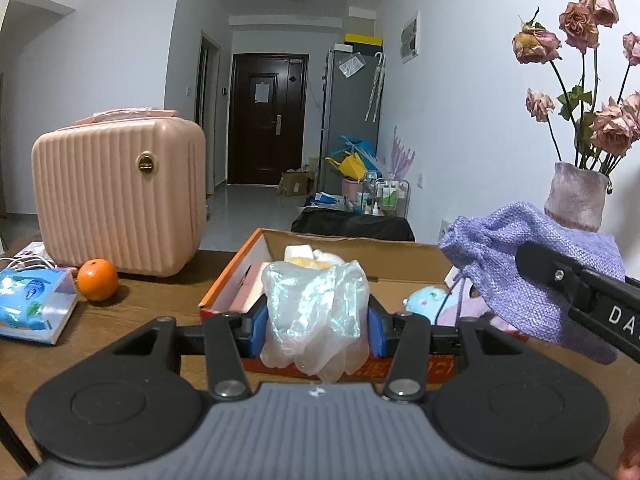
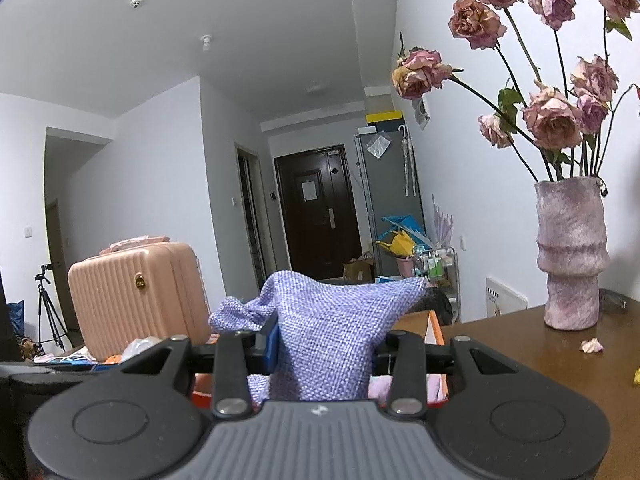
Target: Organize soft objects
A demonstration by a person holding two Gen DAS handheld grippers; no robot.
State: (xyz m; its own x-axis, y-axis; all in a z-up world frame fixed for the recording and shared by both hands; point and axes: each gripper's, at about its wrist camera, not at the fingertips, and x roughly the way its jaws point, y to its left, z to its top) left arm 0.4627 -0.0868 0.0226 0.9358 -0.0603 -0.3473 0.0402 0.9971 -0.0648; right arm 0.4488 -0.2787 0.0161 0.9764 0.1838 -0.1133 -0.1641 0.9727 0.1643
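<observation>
Task looked abt half done: my left gripper (image 1: pixel 316 316) clamped a plastic glove (image 1: pixel 316 312), right gripper (image 2: pixel 324 346) clamped a purple pouch (image 2: pixel 324 324), both over the cardboard box (image 1: pixel 360 244) w/ a blue plush (image 1: pixel 426 300) already inside.

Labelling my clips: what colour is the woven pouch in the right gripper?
Lilac purple woven pouch, clearest in the right wrist view.
</observation>
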